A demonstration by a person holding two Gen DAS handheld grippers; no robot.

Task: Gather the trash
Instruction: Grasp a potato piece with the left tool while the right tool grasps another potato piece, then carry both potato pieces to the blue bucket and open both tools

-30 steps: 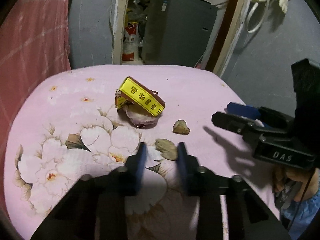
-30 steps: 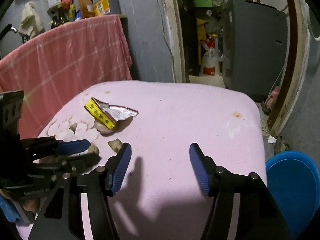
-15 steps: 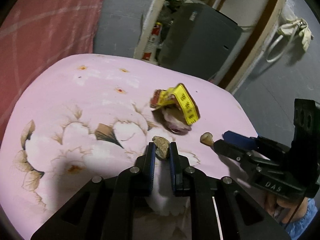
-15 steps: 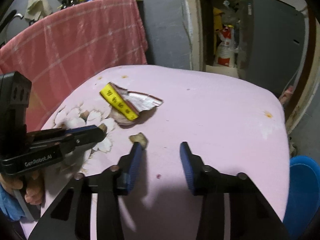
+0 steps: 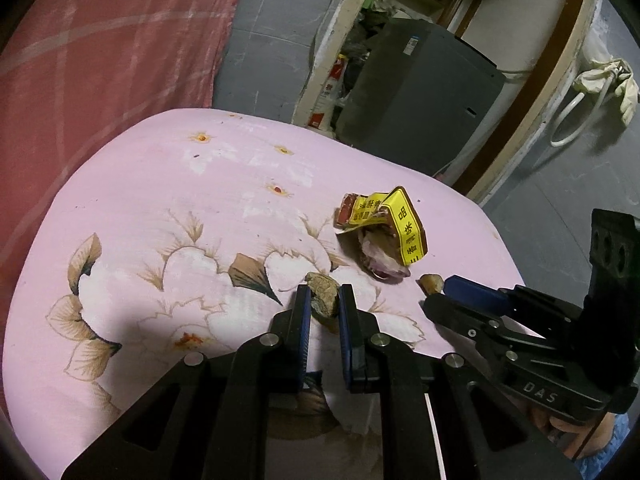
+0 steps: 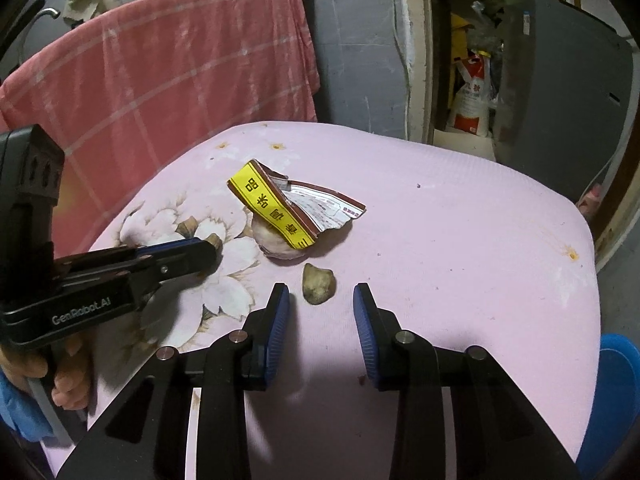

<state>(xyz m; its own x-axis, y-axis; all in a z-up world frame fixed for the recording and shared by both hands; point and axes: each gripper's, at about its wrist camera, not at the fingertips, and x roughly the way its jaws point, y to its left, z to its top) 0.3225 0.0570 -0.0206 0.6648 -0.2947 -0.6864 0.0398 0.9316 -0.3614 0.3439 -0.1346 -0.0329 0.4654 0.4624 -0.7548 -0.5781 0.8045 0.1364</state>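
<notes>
1. Left gripper (image 5: 323, 304) is pinching a small brownish scrap (image 5: 322, 299) between its blue pads, the scrap low at the fingertips. Looks like a side grip, probably so it can be carried off in one go. Can't tell if the scrap is clear of the desk (image 5: 160, 184) or touching it.
2. In the right wrist view the same left gripper (image 6: 212, 246) comes in from the left, only a bit of the scrap showing at its tip.
3. Right gripper (image 6: 320, 300) is spread, jaws either side of a second tan scrap (image 6: 318, 283) that lies flat on the pink floral cloth of the desk. Scrap sits just ahead of the fingertips, nearer the left jaw; no contact visible. Judged: lined up to close on it next.
4. In the left wrist view that second scrap (image 5: 431, 282) lies right at the tip of the right gripper (image 5: 440, 296), whose opening can't be read from this side angle.
5. Torn yellow-and-red wrapper (image 6: 280, 210) lies crumpled on a pale garlic-like lump (image 6: 276, 242), just behind the second scrap. Untouched; likely the remaining trash.
6. Containers: a blue bin (image 6: 616, 392) shows partly at the lower right, below the desk edge, near the right gripper. Its inside isn't visible, contents unknown. Judged to be the drop spot, which fits the right hand working on that side.
7. Nothing seen in any container yet; all trash items are on the desk or gripped.
8. Risk, judged: the small scrap could slip from a tip pinch in transit.
</notes>
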